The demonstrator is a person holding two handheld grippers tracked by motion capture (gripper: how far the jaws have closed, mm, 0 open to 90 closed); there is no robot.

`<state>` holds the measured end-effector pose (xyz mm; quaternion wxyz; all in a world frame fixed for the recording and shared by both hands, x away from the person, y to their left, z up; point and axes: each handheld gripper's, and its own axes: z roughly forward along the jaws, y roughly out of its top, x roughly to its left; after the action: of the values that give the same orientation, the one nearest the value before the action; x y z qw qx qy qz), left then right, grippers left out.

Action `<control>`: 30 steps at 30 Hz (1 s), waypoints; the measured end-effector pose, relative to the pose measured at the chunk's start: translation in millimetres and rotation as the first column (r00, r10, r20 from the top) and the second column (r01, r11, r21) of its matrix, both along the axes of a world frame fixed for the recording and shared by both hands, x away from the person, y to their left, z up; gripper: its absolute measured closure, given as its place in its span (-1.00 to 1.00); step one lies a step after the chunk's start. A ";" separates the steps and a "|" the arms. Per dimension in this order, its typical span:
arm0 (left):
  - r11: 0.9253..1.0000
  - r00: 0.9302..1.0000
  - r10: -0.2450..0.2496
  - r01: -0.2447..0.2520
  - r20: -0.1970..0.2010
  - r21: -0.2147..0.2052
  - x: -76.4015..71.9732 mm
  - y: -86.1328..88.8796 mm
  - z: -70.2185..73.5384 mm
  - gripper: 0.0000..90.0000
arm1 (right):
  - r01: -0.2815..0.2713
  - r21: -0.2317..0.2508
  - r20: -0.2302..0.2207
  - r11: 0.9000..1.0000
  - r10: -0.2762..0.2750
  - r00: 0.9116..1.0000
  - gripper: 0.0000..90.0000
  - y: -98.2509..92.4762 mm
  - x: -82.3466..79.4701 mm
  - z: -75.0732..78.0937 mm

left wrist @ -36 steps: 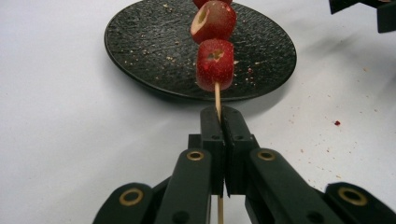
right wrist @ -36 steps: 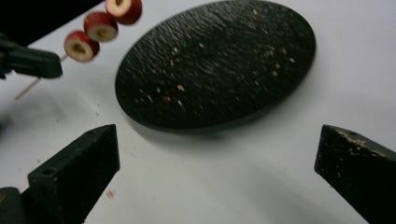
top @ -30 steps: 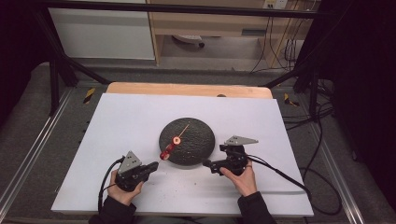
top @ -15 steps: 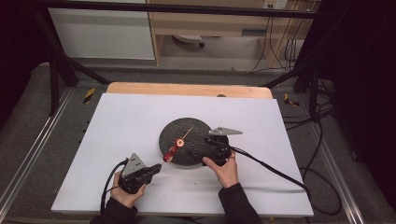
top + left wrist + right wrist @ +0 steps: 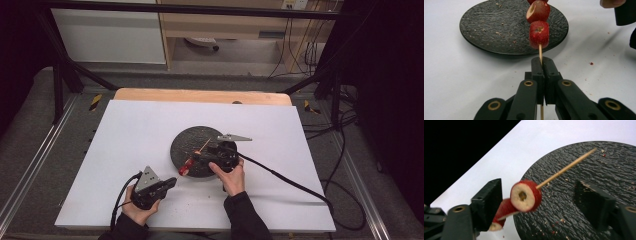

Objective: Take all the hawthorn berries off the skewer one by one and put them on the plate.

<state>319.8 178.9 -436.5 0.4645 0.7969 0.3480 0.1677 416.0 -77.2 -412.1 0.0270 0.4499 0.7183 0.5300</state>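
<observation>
A wooden skewer [image 5: 202, 148] threaded with red fruit pieces [image 5: 539, 33] slants up over the black round plate [image 5: 192, 140]. My left gripper [image 5: 541, 61] is shut on the stick's bare lower end, near the plate's front edge [image 5: 172, 181]. My right gripper [image 5: 206, 155] hangs over the plate beside the skewer. Its jaws [image 5: 541, 202] stand on either side of the top fruit piece [image 5: 526, 195] and have just been closing. The right pad is well clear of the fruit; the left jaw lies close beside the piece below. Above the fruit, the stick's bare tip [image 5: 574, 163] points to the plate's far side.
The plate [image 5: 499, 30] carries crumbs and sits mid-way on a white tabletop [image 5: 140, 130]. Red specks [image 5: 591, 63] lie on the white surface near it. The right gripper's cable [image 5: 285, 180] trails off to the right. A wooden strip [image 5: 200, 96] borders the far edge.
My right gripper has moved left from the plate's right side to over the plate, up to the skewer. The left gripper and skewer have stayed put.
</observation>
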 end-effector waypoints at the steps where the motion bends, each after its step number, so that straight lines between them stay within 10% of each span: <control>1: 1.000 1.000 -0.001 0.001 0.002 0.001 -0.5 -0.9 -0.1 0.96 | 0.005 0.005 0.000 1.000 -0.005 1.000 -0.38 0.3 0.4 -0.4; 14: 1.000 1.000 -0.001 0.001 0.009 0.009 -2.2 -5.5 -1.1 0.96 | -0.036 0.050 -0.099 0.998 0.041 0.994 0.33 2.7 2.7 -4.5; 30: 1.000 1.000 -0.002 0.003 0.025 -0.022 -5.9 -1.0 3.7 0.97 | 0.009 0.068 -0.077 0.998 -0.003 0.997 0.34 -8.5 13.1 11.5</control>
<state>313.9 177.9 -432.8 0.4777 0.7900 0.3431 0.1731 429.0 -85.7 -400.6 -0.0145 0.4728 0.6989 0.5365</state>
